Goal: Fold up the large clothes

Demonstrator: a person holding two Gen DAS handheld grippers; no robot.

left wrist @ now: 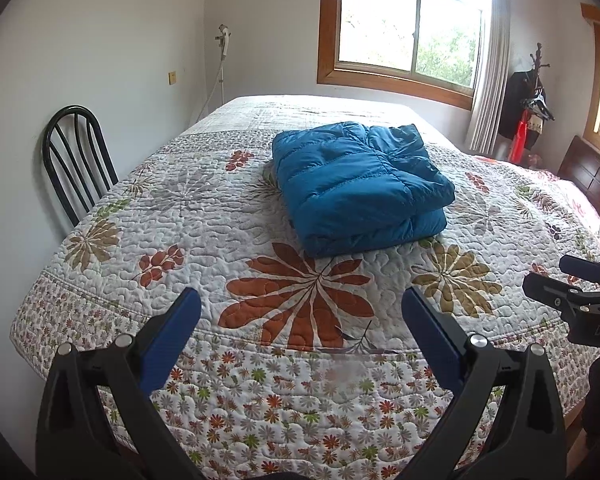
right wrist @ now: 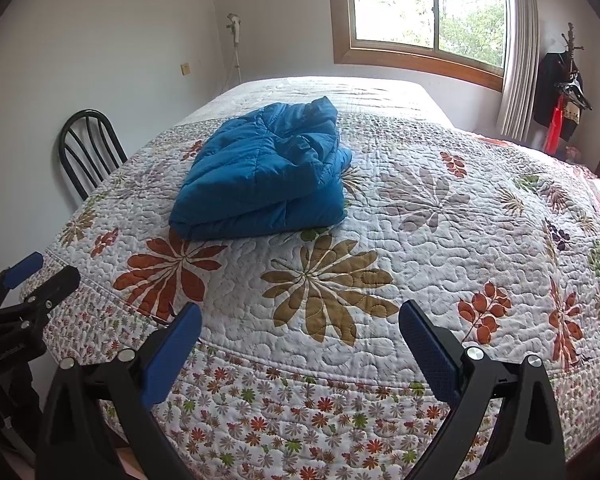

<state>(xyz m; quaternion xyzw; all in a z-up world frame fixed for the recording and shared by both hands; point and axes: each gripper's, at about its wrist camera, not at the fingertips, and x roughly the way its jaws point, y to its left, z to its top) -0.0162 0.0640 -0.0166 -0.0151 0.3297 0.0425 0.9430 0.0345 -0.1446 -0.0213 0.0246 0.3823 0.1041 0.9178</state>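
left wrist view: the left gripper hangs over the near edge of the floral quilt, its blue-padded fingers spread wide apart and holding nothing. the blue puffer jacket lies folded into a thick bundle on the middle of the bed, well apart from the fingers. at the right edge the right gripper pokes in, mostly cut off by the frame. a black chair stands beside the bed, its seat hidden behind the quilt.

right wrist view: the right gripper also has its fingers wide apart, empty, above the quilt's flowered border. the jacket sits further back and to the left. the left gripper shows at the left edge, partly cropped. the window is cut off at the top.
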